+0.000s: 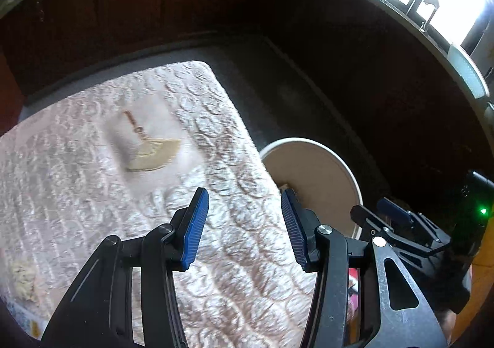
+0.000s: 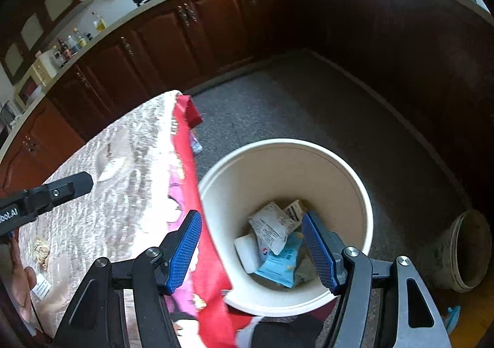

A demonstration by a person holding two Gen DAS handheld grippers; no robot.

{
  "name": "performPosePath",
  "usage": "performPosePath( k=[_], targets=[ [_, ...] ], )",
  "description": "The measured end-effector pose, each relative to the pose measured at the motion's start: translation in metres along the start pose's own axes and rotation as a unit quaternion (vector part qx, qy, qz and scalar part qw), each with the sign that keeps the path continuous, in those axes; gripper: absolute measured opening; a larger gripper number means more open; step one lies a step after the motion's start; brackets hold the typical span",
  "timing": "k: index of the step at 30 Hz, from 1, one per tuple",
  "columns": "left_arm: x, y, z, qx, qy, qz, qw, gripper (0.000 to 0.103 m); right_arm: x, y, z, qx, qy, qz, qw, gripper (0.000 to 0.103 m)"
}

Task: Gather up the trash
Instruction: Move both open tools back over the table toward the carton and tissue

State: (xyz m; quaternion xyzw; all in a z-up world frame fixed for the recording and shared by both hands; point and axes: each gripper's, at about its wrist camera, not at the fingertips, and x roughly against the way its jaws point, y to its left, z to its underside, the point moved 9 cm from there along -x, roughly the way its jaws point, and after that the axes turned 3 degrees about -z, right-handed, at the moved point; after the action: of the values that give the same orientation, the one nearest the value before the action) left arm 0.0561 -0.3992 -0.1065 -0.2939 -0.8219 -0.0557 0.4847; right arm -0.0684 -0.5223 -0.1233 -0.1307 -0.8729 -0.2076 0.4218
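Note:
My right gripper [image 2: 250, 218] hangs open over a white bin [image 2: 355, 187] that stands on the floor beside the table. Nothing is between its fingers. In the bin lie white printed wrappers [image 2: 271, 227], a blue packet [image 2: 278, 267] and a white block [image 2: 247, 250]. My left gripper [image 1: 244, 196] is open and empty above the lace-covered table [image 1: 77, 193], left of the bin [image 1: 311, 168]. A crumpled tan scrap [image 1: 23, 281] lies on the cloth at the far left edge, also visible as the scrap [image 2: 41, 250] in the right wrist view. The right gripper [image 1: 370, 207] shows by the bin's rim.
A red patterned cloth [image 2: 188, 162] hangs over the table edge next to the bin. A dirty second bucket [image 2: 466, 252] stands on the grey floor at the right. Dark wooden cabinets [image 2: 160, 48] run along the back. A hand [image 2: 21, 280] and a white slip [image 2: 41, 287] are at the lower left.

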Motion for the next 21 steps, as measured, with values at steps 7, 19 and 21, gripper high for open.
performPosePath(
  k=[7, 19, 21],
  targets=[
    [0.027, 0.029, 0.010, 0.015, -0.014, -0.020, 0.9996, 0.047, 0.011, 0.041, -0.003, 0.030, -0.010, -0.024, 0.999, 0.066],
    [0.074, 0.121, 0.057, 0.073, 0.009, -0.067, 0.9950, 0.047, 0.007, 0.142, 0.015, 0.101, 0.012, -0.107, 0.989, 0.069],
    [0.083, 0.142, 0.067, 0.080, 0.013, -0.085, 0.9931, 0.047, 0.003, 0.163, 0.023, 0.113, 0.023, -0.127, 0.985, 0.069]
  ],
)
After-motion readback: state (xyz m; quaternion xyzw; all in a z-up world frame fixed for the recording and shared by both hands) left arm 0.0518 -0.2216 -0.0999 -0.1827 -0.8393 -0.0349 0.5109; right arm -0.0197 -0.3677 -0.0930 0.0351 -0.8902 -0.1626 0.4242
